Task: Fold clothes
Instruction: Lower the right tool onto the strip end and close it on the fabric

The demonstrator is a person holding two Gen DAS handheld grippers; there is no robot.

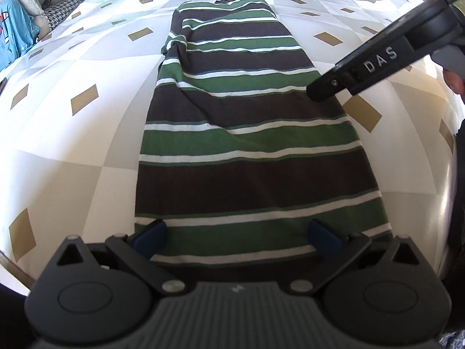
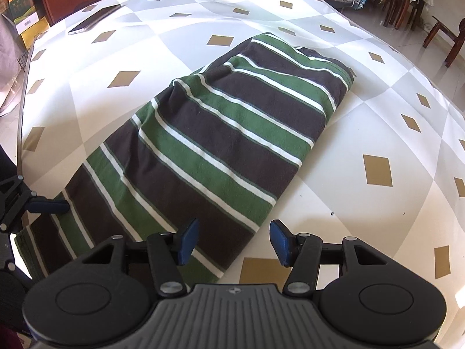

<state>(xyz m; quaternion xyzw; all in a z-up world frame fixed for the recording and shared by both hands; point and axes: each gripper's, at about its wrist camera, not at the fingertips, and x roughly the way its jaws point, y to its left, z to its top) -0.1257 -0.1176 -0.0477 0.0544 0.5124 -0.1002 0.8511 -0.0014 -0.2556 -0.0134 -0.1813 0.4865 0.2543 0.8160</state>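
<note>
Here a striped shirt [image 1: 247,133], folded into a long strip, is lying flat on the checked surface [image 1: 87,67]. The left gripper [image 1: 237,234] is hanging over its near end, fingers spread wide, holding nothing. The right gripper [image 2: 234,240] is hovering above the shirt's near corner, fingers partly apart and empty. A phone [image 2: 93,19] is lying well apart.

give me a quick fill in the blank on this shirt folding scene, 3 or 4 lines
1. The striped shirt has dark, white and ____ stripes.
2. The jaws of the left gripper stand ____ over the shirt's near end.
3. The right gripper has ____ between its jaws.
4. On the tablecloth beyond the shirt lies a ____.

Missing words: green; open; nothing; phone
</note>
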